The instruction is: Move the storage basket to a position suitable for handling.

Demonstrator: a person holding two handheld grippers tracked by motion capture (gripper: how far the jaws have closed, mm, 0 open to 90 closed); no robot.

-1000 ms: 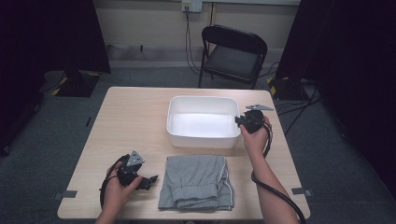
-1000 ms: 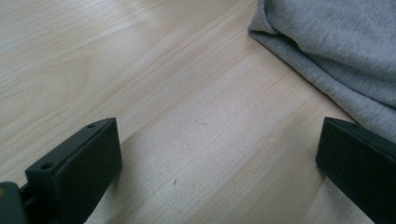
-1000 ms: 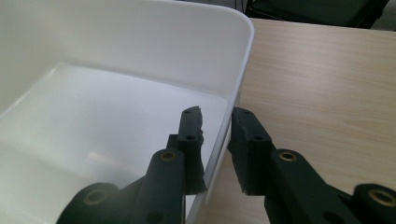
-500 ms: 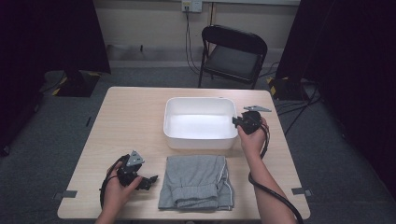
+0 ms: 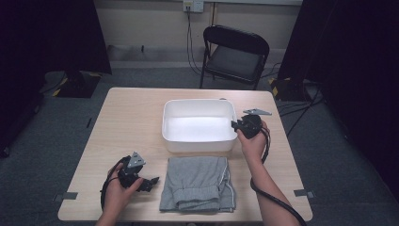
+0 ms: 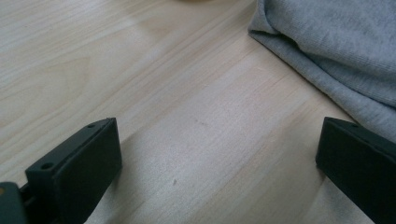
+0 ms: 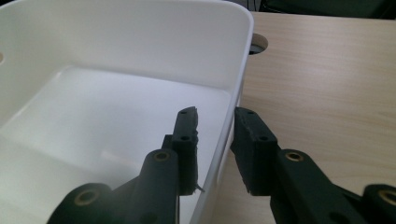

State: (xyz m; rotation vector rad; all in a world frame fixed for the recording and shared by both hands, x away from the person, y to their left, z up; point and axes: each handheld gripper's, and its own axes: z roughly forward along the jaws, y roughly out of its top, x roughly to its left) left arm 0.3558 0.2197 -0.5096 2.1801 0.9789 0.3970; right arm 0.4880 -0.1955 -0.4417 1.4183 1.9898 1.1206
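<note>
Tub (image 5: 199, 128) placement looks nearly done: your right gripper (image 7: 215, 140), jaws just opening, straddles its right wall with slight gaps, so next lift clear, while your left gripper (image 6: 219, 154) waits wide open and empty beside the folded grey clothes (image 5: 197, 183).

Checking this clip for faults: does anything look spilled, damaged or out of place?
Nothing stands out. The white plastic bin sits upright and empty, the folded grey fabric garment lies flat on the light wooden table.
</note>
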